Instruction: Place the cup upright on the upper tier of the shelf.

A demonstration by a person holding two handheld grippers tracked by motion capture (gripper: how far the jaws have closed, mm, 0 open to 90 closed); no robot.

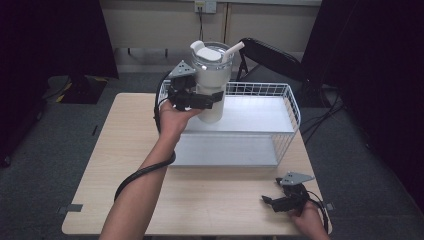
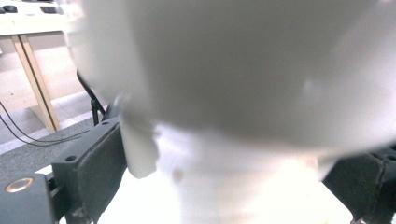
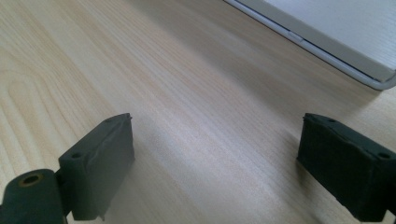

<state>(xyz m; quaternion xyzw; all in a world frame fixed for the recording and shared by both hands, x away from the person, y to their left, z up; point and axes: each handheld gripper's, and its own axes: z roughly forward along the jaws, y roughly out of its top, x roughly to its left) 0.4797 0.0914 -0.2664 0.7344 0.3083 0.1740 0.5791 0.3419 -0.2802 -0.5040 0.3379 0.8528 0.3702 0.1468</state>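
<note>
A: State the left claw (image 1: 212,100) condition.

B: Closed on the lower body of the white tumbler (image 1: 211,80), one jaw on each side. In the left gripper view the tumbler (image 2: 243,93) sits directly between the two black jaws, pressed against the pads.

A: Tumbler position and axis?

B: Long axis vertical, lid and straw (image 1: 233,49) uppermost. It is held above the near left corner of the wire basket (image 1: 292,107), apparently lifted, though contact with the basket floor cannot be ruled out from the high view.

A: Which relation governs the next move?

B: Probably the tumbler's base against the basket rim. The open basket floor lies to the right of and beyond the claw (no other items on it), so there is free room inward. The left rim wires run just beside the claw, which is the tightest edge.

A: Right claw (image 1: 278,201)?

B: Wide open, holding nothing, hovering low over or resting on the tabletop (image 1: 215,200) at the near right corner. The right gripper view shows bare wood between its jaws and the tray's (image 3: 336,37) edge ahead. The left hand is clearly nearer the work.
</note>
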